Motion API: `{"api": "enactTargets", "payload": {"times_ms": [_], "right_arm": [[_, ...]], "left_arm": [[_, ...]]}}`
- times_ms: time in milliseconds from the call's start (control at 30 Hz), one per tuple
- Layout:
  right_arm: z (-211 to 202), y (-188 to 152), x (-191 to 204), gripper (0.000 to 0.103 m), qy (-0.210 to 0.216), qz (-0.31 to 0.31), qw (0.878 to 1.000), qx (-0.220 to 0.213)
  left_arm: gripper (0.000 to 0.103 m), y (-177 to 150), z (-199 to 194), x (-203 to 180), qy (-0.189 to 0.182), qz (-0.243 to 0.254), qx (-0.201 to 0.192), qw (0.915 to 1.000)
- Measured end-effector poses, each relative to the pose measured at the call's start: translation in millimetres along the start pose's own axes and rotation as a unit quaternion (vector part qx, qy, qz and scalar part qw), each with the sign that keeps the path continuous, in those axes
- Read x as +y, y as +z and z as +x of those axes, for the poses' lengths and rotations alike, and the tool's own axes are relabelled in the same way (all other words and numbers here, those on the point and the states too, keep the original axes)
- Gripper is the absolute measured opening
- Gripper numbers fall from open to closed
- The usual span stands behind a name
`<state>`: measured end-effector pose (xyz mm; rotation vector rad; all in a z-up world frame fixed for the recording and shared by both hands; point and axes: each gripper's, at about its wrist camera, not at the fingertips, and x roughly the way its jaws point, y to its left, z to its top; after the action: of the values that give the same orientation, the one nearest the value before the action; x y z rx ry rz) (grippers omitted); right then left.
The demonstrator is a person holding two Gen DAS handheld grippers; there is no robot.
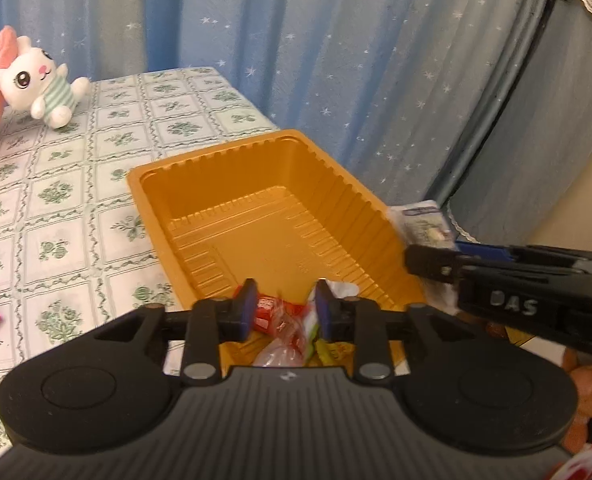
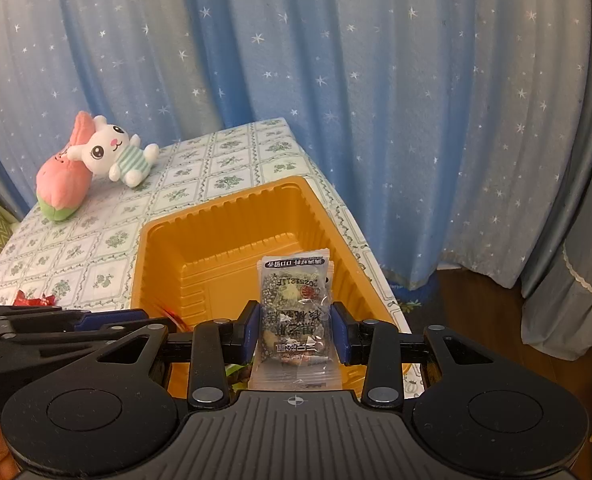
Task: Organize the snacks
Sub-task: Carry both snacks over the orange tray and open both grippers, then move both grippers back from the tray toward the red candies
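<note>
Orange tray under both tongs, right tongs clamped on clear snack packet, left tongs apart over red wrappers

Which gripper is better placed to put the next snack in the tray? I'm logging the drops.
Right, I'd judge. The right gripper is clamped on a clear snack packet right over the orange tray. The left gripper grips nothing, its jaws apart above wrapped sweets lying in the tray's near end.
</note>
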<state>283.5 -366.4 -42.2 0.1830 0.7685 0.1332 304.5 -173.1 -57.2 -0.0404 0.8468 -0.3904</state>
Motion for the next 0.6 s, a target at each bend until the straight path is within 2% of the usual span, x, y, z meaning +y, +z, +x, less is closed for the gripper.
{"api": "enactTargets", "payload": {"times_ms": [333, 600], "right_arm": [[4, 0, 0, 0.038, 0.010, 0.013, 1.000, 0.005], [12, 1, 10, 0.038, 0.030, 0.023, 0.999, 0.008]], "left_arm": [[0.032, -14, -23, 27, 0.043, -0.017, -0.011, 0.9989], [0.033, -24, -37, 38, 0.050, -0.031, -0.018, 0.9981]]}}
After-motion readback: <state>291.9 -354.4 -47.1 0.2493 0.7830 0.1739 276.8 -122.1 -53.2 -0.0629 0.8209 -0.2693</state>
